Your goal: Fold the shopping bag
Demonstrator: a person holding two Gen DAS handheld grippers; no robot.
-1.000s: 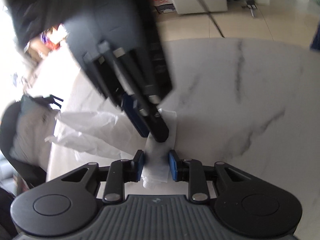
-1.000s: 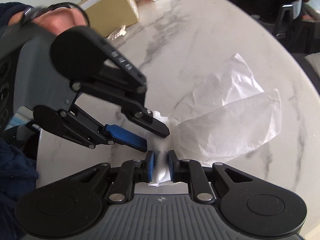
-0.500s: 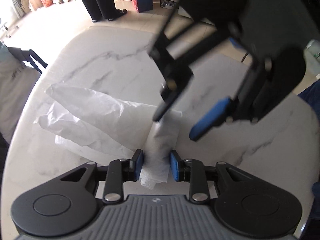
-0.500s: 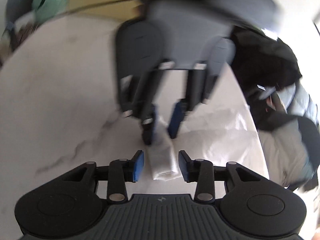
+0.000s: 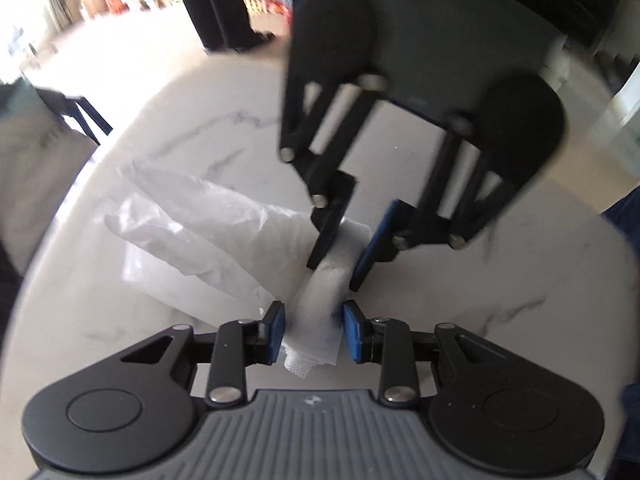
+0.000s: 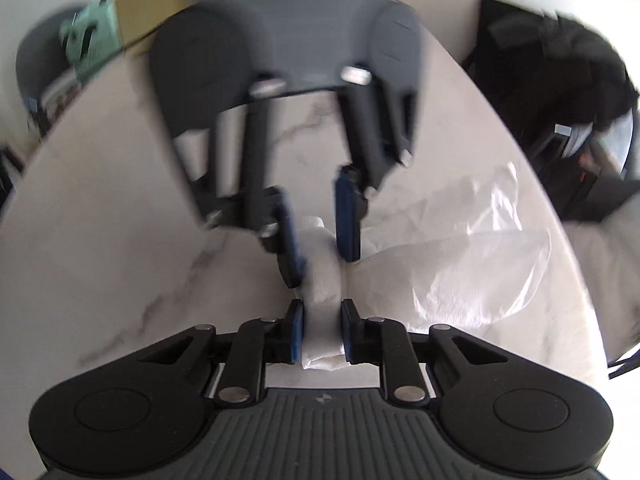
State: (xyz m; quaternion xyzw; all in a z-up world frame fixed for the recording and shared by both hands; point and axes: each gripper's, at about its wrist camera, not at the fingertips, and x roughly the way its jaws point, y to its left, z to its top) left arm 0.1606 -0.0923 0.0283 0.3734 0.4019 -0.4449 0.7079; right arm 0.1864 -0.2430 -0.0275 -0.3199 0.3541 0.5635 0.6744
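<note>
A white crinkled shopping bag [image 5: 192,232] lies on the round marble table [image 5: 460,320], one end gathered into a narrow strip [image 5: 320,292]. The two grippers face each other along that strip. My left gripper [image 5: 314,332] has the strip between its blue pads, which still touch it while the jaws are opening. My right gripper [image 6: 322,330] has the strip's other end [image 6: 322,312] filling the space between its pads as the jaws are closing. The bag's loose body [image 6: 460,264] spreads to the right in the right wrist view. Across the strip each view shows the other tool: right gripper [image 5: 346,248], left gripper [image 6: 320,236].
A chair with a pale cushion [image 5: 40,140] stands past the table's left edge, and a person's dark legs [image 5: 216,0] are on the floor beyond. A cardboard box [image 6: 152,12] and a green item [image 6: 88,44] sit far left; dark clothing [image 6: 560,80] lies off the right edge.
The right gripper swung round to face the left one, spread its jaws wide, then closed again on the strip. The left gripper kept the strip while its jaws spread slightly.
</note>
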